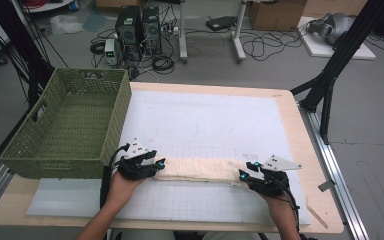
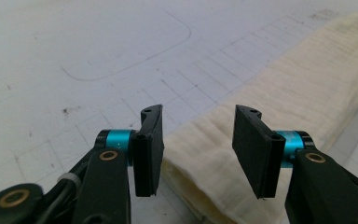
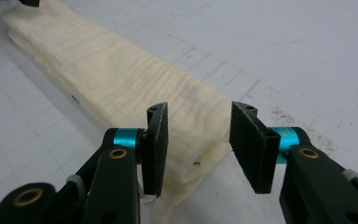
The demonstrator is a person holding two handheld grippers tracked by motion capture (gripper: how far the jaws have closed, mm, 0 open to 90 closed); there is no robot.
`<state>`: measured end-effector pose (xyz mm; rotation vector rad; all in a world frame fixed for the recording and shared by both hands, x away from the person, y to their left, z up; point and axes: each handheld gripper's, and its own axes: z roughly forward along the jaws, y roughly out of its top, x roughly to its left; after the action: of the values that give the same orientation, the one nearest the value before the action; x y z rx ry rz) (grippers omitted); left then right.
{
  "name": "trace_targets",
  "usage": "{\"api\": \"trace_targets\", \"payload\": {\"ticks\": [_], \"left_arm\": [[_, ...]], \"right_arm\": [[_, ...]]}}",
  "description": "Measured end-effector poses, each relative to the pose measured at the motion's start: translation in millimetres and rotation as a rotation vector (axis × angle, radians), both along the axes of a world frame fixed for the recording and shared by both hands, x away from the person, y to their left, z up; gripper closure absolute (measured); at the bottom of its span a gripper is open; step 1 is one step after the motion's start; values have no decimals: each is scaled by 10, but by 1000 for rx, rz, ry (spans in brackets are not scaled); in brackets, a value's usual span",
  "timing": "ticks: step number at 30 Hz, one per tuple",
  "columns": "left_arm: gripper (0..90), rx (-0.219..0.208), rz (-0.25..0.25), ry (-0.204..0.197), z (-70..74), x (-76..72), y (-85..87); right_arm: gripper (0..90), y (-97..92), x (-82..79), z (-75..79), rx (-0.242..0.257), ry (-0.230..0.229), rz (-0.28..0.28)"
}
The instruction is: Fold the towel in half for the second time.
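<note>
A cream cloth (image 1: 200,170), folded into a long narrow strip, lies across the white gridded mat (image 1: 205,120) near the table's front. My left gripper (image 1: 159,165) sits at the strip's left end. In the left gripper view its jaws (image 2: 199,112) stand apart over the folded end of the cloth (image 2: 284,93), with no pad pressing on it. My right gripper (image 1: 245,173) is at the strip's right end. In the right gripper view it (image 3: 198,107) is open too, and the cloth's end (image 3: 112,70) lies between the pads with a gap at the right pad.
A green woven basket (image 1: 125,100) stands at the table's left, close to my left hand. The wooden table edge (image 1: 300,130) runs along the right of the mat. Behind the table, computers and cables lie on the floor.
</note>
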<state>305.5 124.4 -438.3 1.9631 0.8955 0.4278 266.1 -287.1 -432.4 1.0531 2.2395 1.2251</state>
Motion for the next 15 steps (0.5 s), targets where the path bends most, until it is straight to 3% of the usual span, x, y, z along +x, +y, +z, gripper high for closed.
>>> {"api": "trace_targets", "payload": {"ticks": [5,9,11,13,15], "left_arm": [[539,85,4,38,-84,29,-17],[543,92,2,20,-62,30,-25],[542,48,0,0,-22,30,3],[529,-34,0,-16,17,27,41],[487,-70,-15,-29,51,28,65]], "right_arm": [[548,58,38,-115,-94,46,14],[510,-12,28,-89,-72,47,3],[451,-66,17,-52,-27,33,-3],[406,-126,5,-9,14,10,-25],[357,-178,-8,33,34,-13,-50]]}}
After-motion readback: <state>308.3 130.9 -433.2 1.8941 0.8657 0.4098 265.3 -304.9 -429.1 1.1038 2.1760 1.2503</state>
